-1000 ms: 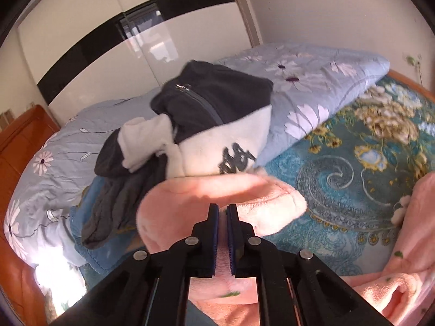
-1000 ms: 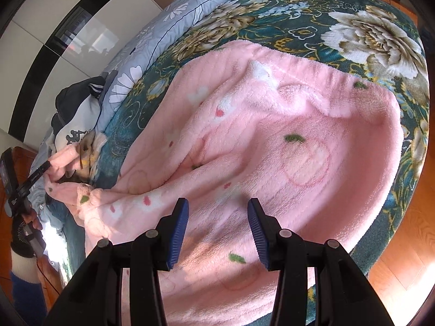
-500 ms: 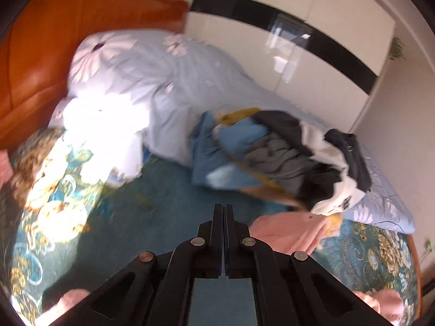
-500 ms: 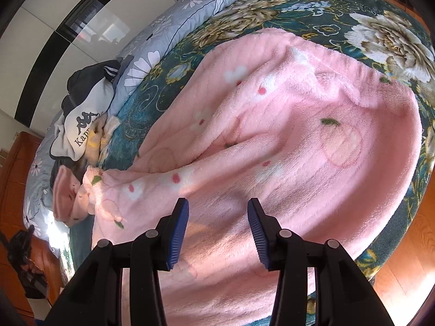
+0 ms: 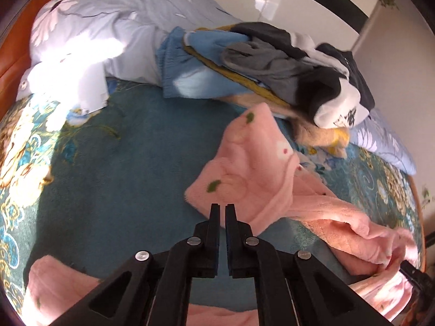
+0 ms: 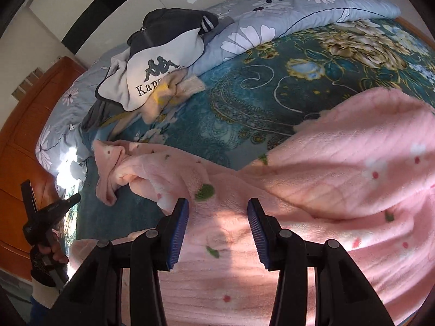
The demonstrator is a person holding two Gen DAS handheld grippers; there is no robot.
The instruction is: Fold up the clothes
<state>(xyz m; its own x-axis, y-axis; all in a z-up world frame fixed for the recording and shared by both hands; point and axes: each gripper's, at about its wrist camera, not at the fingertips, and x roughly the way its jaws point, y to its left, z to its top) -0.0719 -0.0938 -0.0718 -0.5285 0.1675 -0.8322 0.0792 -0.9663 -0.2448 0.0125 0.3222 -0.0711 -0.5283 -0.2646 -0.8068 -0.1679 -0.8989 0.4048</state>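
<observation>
Left gripper [image 5: 222, 209]: jaws barely parted, just been opening, nothing between them, hovering beside the pink garment's [image 5: 244, 174] spread sleeve on the bedspread [image 5: 114, 168]. Right gripper [image 6: 217, 212]: jaws apart, empty, over the garment body, likely lining up a fold grab.

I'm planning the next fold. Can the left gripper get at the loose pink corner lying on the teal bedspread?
Probably yes. The left gripper points at that pink corner with only bare bedspread around it. Its jaws have just opened slightly, empty, and need to open wider.
</observation>
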